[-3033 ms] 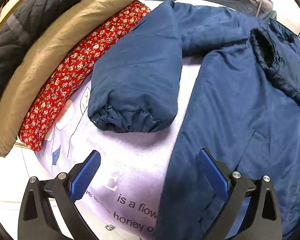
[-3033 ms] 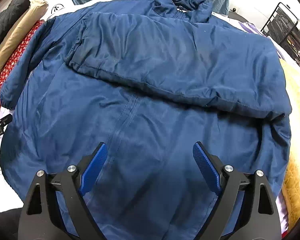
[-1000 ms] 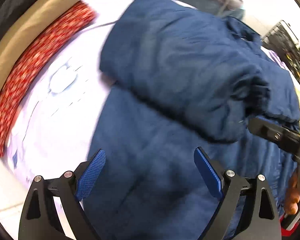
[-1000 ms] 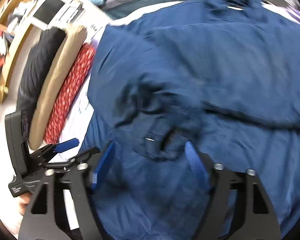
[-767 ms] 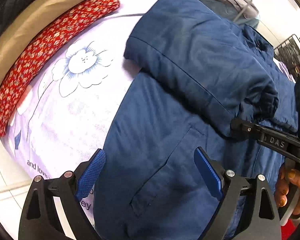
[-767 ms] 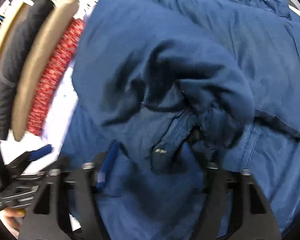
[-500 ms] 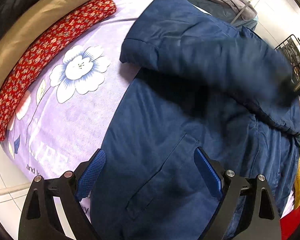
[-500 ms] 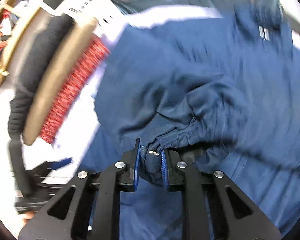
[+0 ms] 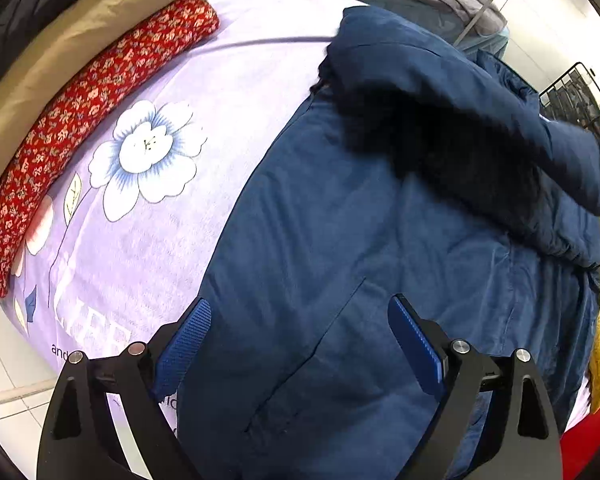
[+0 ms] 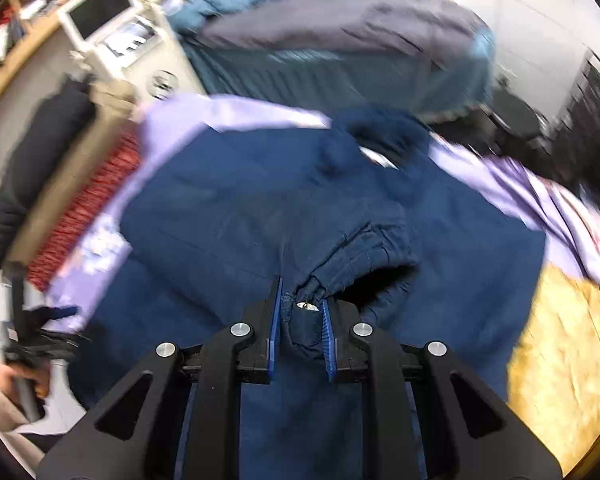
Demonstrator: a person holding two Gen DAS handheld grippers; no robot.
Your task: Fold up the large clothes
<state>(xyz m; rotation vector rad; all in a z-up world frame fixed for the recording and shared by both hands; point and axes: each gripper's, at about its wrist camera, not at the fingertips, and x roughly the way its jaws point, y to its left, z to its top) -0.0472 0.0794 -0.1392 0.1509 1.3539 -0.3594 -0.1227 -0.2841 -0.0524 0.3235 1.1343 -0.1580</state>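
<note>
Pinching the elastic cuff [image 10: 364, 256] of the navy jacket [image 10: 228, 216] between the blue pads of my right gripper [image 10: 300, 320] — fingers drawn close together, a bunch of cuff fabric and a small metal snap wedged between them. That sleeve [image 10: 236, 224] runs away from the right gripper toward the jacket's far left shoulder, lifted over the jacket body. Ahead of the fingertips, farther off, sits the collar [image 10: 376, 140]. This view is motion-blurred, so fine detail is uncertain.

My left gripper [image 9: 298, 344] is spread wide, pads apart, nothing between them. It hovers above the jacket's lower front panel [image 9: 340, 280]; whether the pads touch the cloth I cannot tell. A slanted pocket seam [image 9: 328, 336] lies just between the fingers. Ahead and to the right of this gripper the raised sleeve [image 9: 440, 92] casts a dark shadow on the body.

Jacket lies on a lilac bedsheet [image 9: 172, 248] with a printed white flower [image 9: 148, 156], left of the left gripper. Beyond that — a red floral roll [image 9: 88, 104], then a tan roll [image 9: 60, 44]. Yellow fabric [image 10: 560, 352] to the right of my right gripper.
</note>
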